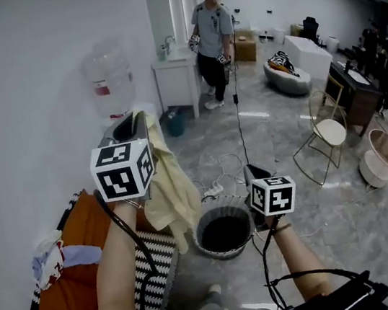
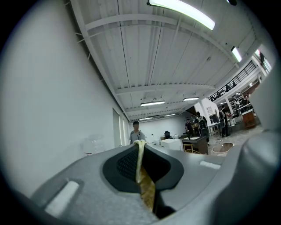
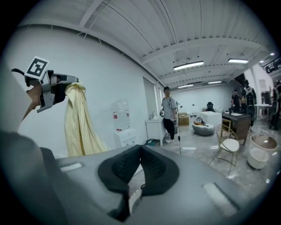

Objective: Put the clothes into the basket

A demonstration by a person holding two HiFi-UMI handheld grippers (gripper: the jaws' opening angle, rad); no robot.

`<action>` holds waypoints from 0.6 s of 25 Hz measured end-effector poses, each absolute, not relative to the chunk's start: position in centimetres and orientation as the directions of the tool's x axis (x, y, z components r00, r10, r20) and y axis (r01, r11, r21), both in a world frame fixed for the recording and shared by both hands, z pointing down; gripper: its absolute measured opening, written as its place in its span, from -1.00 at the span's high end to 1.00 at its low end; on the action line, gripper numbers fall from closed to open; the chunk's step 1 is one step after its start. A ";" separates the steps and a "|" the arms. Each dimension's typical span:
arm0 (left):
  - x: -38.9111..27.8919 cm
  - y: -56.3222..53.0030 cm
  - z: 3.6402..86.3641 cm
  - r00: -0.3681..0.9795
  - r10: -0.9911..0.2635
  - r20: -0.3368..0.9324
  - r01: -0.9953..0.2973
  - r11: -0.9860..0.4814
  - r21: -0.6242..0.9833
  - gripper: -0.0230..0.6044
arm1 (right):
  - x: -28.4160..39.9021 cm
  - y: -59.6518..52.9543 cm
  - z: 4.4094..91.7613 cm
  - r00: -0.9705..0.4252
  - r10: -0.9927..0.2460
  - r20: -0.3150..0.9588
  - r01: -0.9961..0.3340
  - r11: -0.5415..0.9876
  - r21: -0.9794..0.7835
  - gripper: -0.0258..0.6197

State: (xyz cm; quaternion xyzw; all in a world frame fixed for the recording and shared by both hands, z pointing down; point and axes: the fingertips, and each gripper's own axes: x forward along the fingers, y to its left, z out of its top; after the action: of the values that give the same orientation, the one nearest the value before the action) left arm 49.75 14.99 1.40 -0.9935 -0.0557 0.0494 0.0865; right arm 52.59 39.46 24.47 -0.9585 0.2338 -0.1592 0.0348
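Orange upholstered sofa [image 1: 64, 302], lower left of head view, carries a small heap of white/blue clothes [image 1: 54, 262]; prob. the source pile.

Pale-yellow checked cloth garment [image 1: 174, 190], left of centre, hangs full length from left claw [image 2: 140, 151], whose pads are clamped on a top fold. Held high, prob. so the hem clears sofa & floor.

Round grey basket [image 1: 228, 253] on floor, bottom centre, just right of the hem. Garment not yet in.

Right claw [image 3: 139, 151]: pads together, nothing betw. them, low nr basket. Prob. spare for tucking.
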 end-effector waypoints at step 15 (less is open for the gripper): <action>63.4 24.5 14.2 0.923 0.374 0.089 0.380 -0.922 -0.076 0.88 | 57.9 48.2 32.3 0.880 -0.247 0.405 -0.184 -0.965 -0.189 0.91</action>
State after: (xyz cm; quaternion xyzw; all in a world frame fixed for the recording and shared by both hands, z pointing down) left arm 63.36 24.50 14.17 -0.9796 -0.1924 -0.0366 0.0458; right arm 57.86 48.22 32.34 -0.9669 0.1116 -0.2176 0.0724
